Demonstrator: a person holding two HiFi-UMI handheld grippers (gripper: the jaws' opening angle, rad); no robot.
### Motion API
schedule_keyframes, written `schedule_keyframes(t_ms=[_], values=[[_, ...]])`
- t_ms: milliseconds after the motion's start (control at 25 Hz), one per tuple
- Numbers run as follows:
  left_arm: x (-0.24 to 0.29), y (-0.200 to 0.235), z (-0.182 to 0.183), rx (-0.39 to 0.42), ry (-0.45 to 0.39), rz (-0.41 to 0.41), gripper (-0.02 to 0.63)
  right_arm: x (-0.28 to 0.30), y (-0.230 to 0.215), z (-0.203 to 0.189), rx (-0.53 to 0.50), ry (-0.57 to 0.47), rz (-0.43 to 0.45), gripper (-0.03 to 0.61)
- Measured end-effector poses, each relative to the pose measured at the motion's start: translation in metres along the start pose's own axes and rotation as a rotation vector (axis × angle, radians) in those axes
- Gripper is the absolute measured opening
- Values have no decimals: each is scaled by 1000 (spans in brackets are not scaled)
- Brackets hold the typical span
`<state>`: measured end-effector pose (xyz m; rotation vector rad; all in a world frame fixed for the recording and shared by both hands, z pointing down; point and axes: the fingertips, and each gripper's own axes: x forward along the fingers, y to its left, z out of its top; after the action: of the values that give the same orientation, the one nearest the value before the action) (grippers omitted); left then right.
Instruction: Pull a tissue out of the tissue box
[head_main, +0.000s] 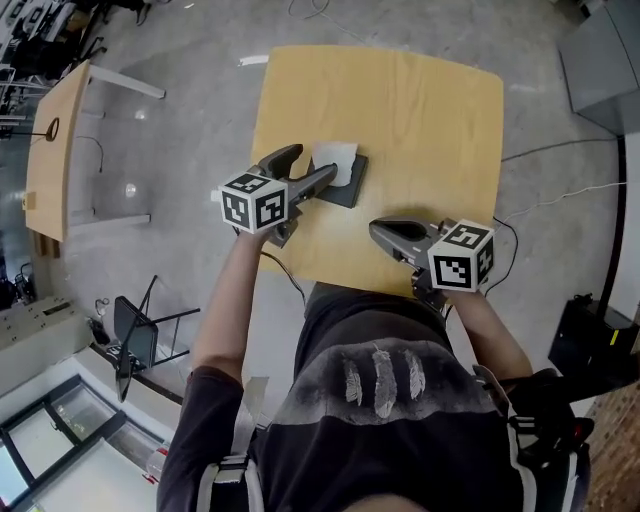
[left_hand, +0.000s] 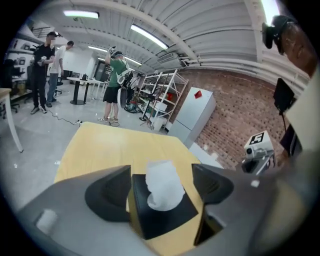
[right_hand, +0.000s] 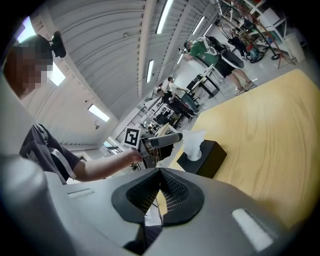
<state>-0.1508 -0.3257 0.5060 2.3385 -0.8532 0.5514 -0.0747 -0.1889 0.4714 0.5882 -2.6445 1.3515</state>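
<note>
Head view: left hand-held gripper (head_main: 313, 163) reaches over the table (head_main: 420, 110), jaws spread wide. The black tissue box (head_main: 352, 186) sits directly ahead of it and just under the tips, with the white tissue (head_main: 333, 158) sticking up between them. The right hand-held gripper (head_main: 380, 230) hangs back at the table's near edge, well apart from the box.

Left gripper view: tuft centred between the jaws, with a gap on both sides and no pad touching, so nothing is held. The wide stance looks meant to straddle the tuft before pinching.

Right gripper view: jaws closed together and empty. The box is ahead and off to the side, out of reach. Probably parked so it stays clear, or ready to steady the box.
</note>
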Motion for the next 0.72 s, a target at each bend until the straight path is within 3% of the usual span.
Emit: schedule_keyframes(t_ms=[360, 560, 720], values=[[39, -6, -1, -33, 3, -146, 350, -10, -13, 10, 89, -29, -45, -3], [51, -21, -6, -28, 26, -226, 258, -19, -17, 12, 122, -75, -74, -3], [57, -23, -7, -8, 32, -244, 190, -27, -28, 14, 111, -103, -120, -3]])
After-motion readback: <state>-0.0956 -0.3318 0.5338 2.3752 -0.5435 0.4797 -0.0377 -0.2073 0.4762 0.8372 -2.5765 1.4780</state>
